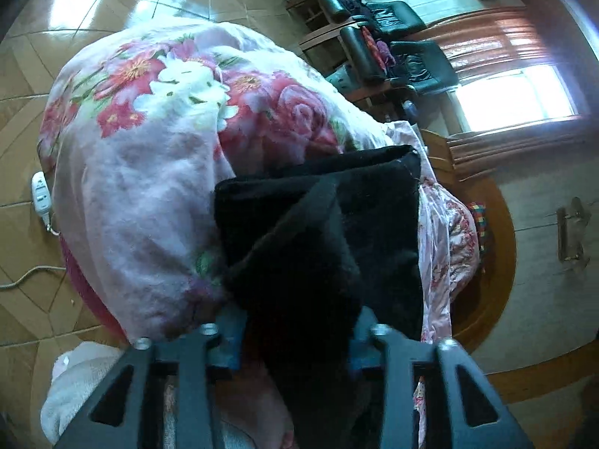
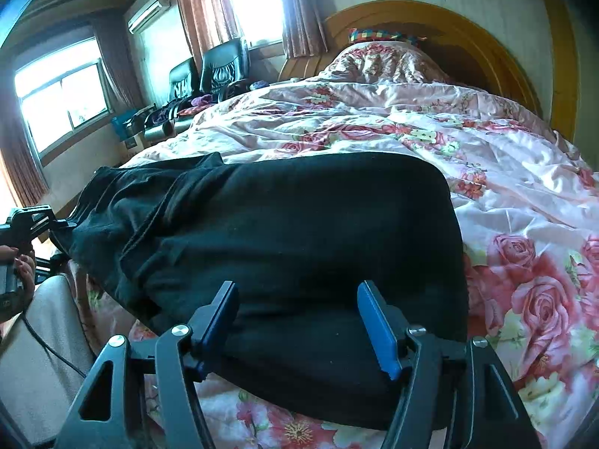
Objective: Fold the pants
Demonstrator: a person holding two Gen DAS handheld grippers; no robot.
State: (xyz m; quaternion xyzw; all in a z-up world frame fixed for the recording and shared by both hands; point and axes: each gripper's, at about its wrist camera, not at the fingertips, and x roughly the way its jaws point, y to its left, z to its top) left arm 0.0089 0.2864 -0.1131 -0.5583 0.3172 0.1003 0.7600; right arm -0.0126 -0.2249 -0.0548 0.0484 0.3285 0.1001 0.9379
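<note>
So far we see the soft black fleece pants (image 2: 299, 247) folded into a thick stack on the pink floral quilt (image 2: 524, 194); the left gripper (image 1: 295, 340) pinches one end, the right gripper (image 2: 297, 321) stands spread, unclamped. We judge only squaring up remains.

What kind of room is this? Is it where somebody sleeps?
Yes, most likely a bedroom in a home. There is a big bed with a flowery quilt and a curved wooden headboard, curtains by the windows, and black pants lying on the bed.
</note>
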